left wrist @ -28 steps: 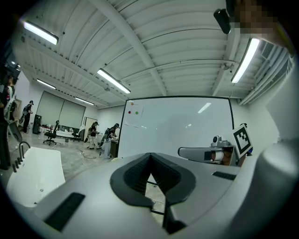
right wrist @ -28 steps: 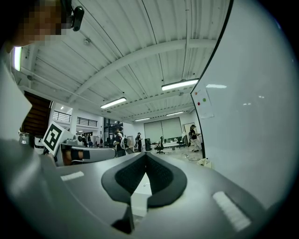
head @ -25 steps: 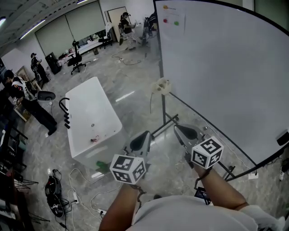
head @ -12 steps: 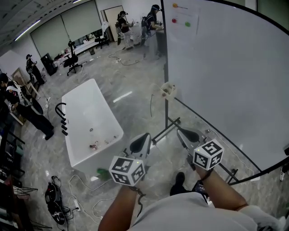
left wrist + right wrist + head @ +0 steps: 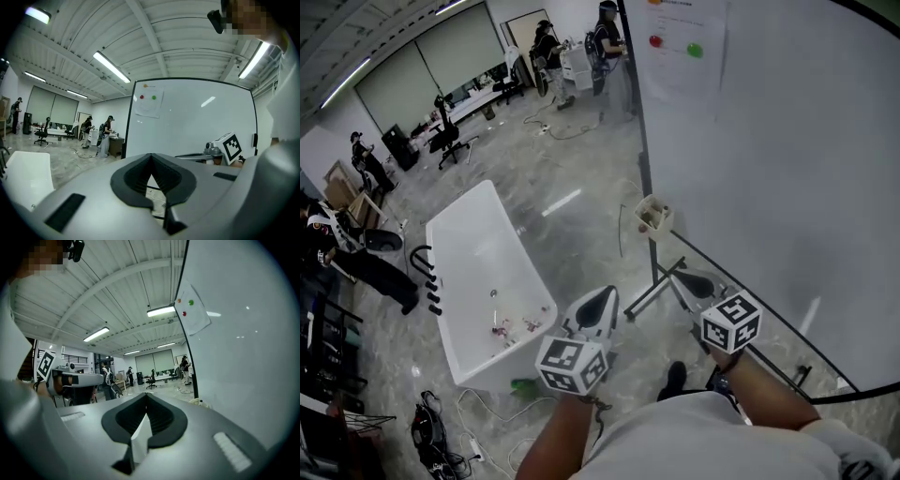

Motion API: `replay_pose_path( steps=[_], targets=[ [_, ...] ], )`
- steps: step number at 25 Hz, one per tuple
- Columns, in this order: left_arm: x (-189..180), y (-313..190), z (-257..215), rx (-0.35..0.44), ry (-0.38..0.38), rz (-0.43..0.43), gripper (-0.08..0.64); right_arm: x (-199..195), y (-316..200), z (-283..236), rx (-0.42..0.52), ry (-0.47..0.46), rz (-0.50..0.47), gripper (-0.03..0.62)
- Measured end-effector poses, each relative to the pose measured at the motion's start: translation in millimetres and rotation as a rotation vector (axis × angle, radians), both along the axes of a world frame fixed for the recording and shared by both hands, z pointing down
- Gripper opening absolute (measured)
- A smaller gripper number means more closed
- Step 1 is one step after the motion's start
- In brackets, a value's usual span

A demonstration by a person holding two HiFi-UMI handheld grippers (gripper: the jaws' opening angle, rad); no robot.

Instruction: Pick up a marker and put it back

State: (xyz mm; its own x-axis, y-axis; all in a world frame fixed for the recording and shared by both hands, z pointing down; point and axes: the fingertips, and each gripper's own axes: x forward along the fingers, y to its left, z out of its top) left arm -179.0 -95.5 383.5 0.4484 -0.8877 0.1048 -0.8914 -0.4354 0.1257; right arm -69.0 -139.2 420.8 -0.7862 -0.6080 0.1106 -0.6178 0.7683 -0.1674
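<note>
Spotting an actual marker isn't really possible here, there's just a small beige holder box [image 5: 654, 217] hanging at the left edge of the big white whiteboard [image 5: 787, 169]. Near the whiteboard's lower left, clear of the box, left tool [image 5: 606, 296] and right tool [image 5: 678, 277] both have jaws pressed together, empty.

The whiteboard [image 5: 769, 169] stands at the right with a small box [image 5: 654, 217] on its left edge, and the bathtub [image 5: 478, 272] lies on the floor [image 5: 581, 178] at the left.

Grey floor [image 5: 581, 169] bears white tub [image 5: 478, 253]; seemingly cables [image 5: 431, 431].
</note>
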Motion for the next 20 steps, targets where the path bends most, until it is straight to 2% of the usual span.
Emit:
replay_pose_path(
  steps=[7, 11, 20],
  targets=[
    [25, -120, 22, -0.039, -0.005, 0.007, 0.005, 23, -123, 30, -0.071, 0.014, -0.004, 0.003],
    [36, -162, 36, -0.078, -0.018, 0.045, 0.005, 28, -161, 47, -0.12, -0.002, -0.002, 0.003],
    [49, -243, 54, -0.101, -0.013, 0.129, 0.005, 29, -235, 79, -0.198, 0.002, 0.059, 0.029]
  ],
)
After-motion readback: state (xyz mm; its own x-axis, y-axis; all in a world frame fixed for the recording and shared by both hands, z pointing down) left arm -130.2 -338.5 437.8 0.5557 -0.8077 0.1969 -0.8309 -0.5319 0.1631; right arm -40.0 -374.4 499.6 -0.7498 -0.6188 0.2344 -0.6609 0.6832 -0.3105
